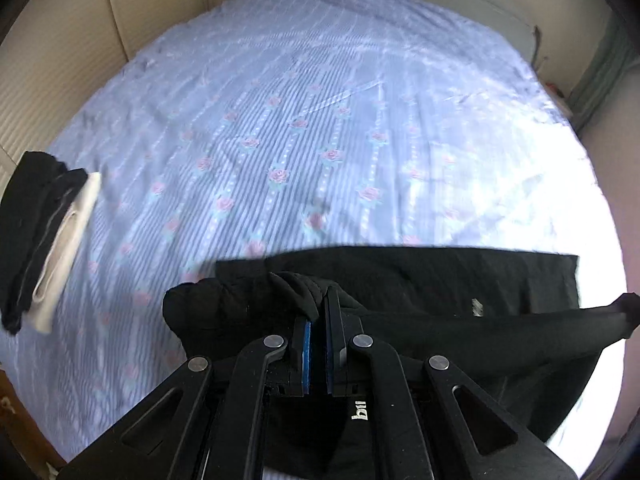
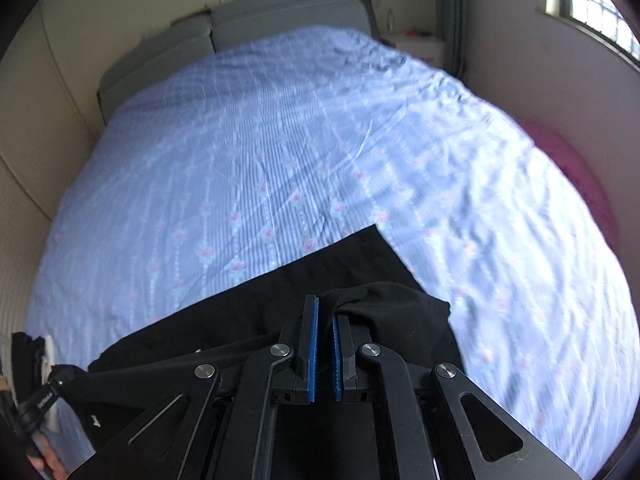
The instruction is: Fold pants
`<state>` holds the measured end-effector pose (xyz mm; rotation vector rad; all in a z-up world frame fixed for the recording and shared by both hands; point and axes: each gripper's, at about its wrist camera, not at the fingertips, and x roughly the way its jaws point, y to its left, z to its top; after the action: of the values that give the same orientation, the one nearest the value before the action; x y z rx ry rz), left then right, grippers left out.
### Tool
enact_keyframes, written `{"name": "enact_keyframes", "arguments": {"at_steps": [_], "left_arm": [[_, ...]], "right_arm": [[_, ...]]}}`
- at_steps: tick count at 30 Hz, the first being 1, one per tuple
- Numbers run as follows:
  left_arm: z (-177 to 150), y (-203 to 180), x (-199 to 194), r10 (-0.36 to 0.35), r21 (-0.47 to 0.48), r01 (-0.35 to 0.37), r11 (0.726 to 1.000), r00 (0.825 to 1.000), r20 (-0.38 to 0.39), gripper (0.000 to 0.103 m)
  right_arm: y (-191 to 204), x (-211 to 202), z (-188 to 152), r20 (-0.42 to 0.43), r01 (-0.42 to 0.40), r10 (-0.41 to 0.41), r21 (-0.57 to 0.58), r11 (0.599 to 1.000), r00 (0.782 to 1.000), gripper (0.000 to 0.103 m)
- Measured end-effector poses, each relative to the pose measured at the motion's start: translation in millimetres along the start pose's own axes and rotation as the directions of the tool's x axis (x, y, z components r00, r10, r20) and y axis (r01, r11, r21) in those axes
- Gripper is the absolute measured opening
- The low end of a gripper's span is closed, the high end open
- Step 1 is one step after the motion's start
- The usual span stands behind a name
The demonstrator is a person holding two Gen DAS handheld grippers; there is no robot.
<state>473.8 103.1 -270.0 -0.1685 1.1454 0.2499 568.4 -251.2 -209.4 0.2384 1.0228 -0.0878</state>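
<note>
Black pants (image 1: 420,280) lie across the near edge of a blue floral bedsheet (image 1: 320,120); they also show in the right wrist view (image 2: 280,300). My left gripper (image 1: 318,304) is shut on a bunched edge of the pants and holds it raised. My right gripper (image 2: 325,312) is shut on another edge of the pants. The cloth stretches taut between the two grippers, above the part lying flat. The right gripper's tip shows at the far right of the left wrist view (image 1: 628,312); the left gripper shows at the lower left of the right wrist view (image 2: 40,400).
A stack of folded black and white clothes (image 1: 44,236) lies at the bed's left edge. Grey pillows (image 2: 280,20) lie at the head. A cream padded wall (image 1: 60,60) runs along the left. A pink item (image 2: 580,184) lies beyond the bed's right edge.
</note>
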Motion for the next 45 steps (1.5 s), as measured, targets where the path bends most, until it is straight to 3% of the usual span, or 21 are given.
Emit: {"name": "enact_keyframes", "arguments": {"at_steps": [6,10,11,13,14,15,18,21,24,26,29,30,33,36,40,43,45], "left_arm": [[18.3,0.0,58.4,0.036,0.009,-0.035,0.999,0.994,-0.105,0.008],[23.5,-0.3,74.3,0.034,0.009,-0.033,0.999,0.987,-0.155,0.012],[24.2,-2.0,75.0,0.031,0.018,-0.029,0.999,0.985,-0.167,0.018],[27.0,-4.5,70.5,0.001,0.031,0.004,0.999,0.985,-0.171,0.045],[28.6,-5.3,61.7,-0.039,0.030,0.044,0.999,0.987,-0.157,0.062],[31.3,-5.7,49.7,-0.063,0.027,0.067,0.997,0.990,-0.129,0.072],[36.2,-6.9,14.6,-0.086,0.046,0.088,0.995,0.996,-0.031,0.084],[27.8,-15.2,-16.0,-0.158,0.137,0.155,0.978,0.987,0.014,0.084],[-4.5,-36.6,-42.0,-0.233,0.351,0.200,0.915,0.971,0.053,0.082],[-37.0,-66.9,-54.7,-0.273,0.528,0.199,0.826,0.960,0.064,0.081],[-97.3,-106.4,-69.4,-0.335,0.740,0.189,0.645,0.941,0.052,0.071],[-118.7,-120.8,-71.5,-0.360,0.796,0.194,0.573,0.933,0.032,0.065],[-157.0,-153.6,-73.0,-0.412,0.861,0.233,0.453,0.911,-0.030,0.054],[-188.9,-193.1,-61.7,-0.431,0.915,0.241,0.323,0.898,-0.085,0.042],[-230.2,-236.9,-44.8,-0.415,0.962,0.172,0.211,0.907,-0.072,0.038],[-237.8,-257.7,-30.8,-0.395,0.965,0.165,0.205,0.916,-0.073,0.036],[-240.3,-272.7,-21.2,-0.381,0.973,0.119,0.197,0.924,-0.036,0.036]], "right_arm": [[17.5,90.8,24.0,-0.118,0.005,-0.009,-0.037,0.999,0.993,0.007],[25.1,123.4,32.1,-0.166,0.024,-0.030,-0.041,0.999,0.986,0.008],[26.4,129.7,34.5,-0.180,0.030,-0.037,-0.041,0.999,0.983,0.011],[26.4,136.6,37.4,-0.208,0.049,-0.055,-0.034,0.998,0.977,0.027],[26.6,135.5,38.2,-0.207,0.051,-0.056,-0.033,0.998,0.977,0.048],[25.9,131.8,39.1,-0.198,0.049,-0.054,-0.031,0.998,0.979,0.062],[29.4,100.3,38.7,-0.131,0.028,-0.035,-0.051,0.998,0.991,0.067],[28.1,51.7,27.0,-0.057,-0.003,-0.001,-0.083,0.997,0.998,0.068],[11.3,4.6,-5.2,-0.011,0.013,-0.014,-0.107,0.994,1.000,0.072],[-6.3,-12.2,-30.9,-0.025,0.043,-0.046,-0.127,0.991,0.999,0.072],[-35.8,-29.1,-79.7,-0.107,0.084,-0.100,-0.141,0.986,0.989,0.072],[-47.2,-33.6,-96.1,-0.141,0.077,-0.094,-0.122,0.990,0.985,0.072],[-76.9,-43.8,-141.3,-0.224,0.063,-0.072,-0.045,0.997,0.972,0.072],[-95.6,-54.8,-169.8,-0.244,0.067,-0.058,0.027,0.997,0.968,0.072],[-113.2,-65.7,-202.0,-0.251,0.055,-0.028,0.103,0.993,0.968,0.071],[-124.6,-67.9,-217.1,-0.258,0.060,-0.022,0.139,0.989,0.966,0.071],[-130.2,-65.3,-224.5,-0.269,0.060,-0.014,0.165,0.984,0.963,0.069]]}}
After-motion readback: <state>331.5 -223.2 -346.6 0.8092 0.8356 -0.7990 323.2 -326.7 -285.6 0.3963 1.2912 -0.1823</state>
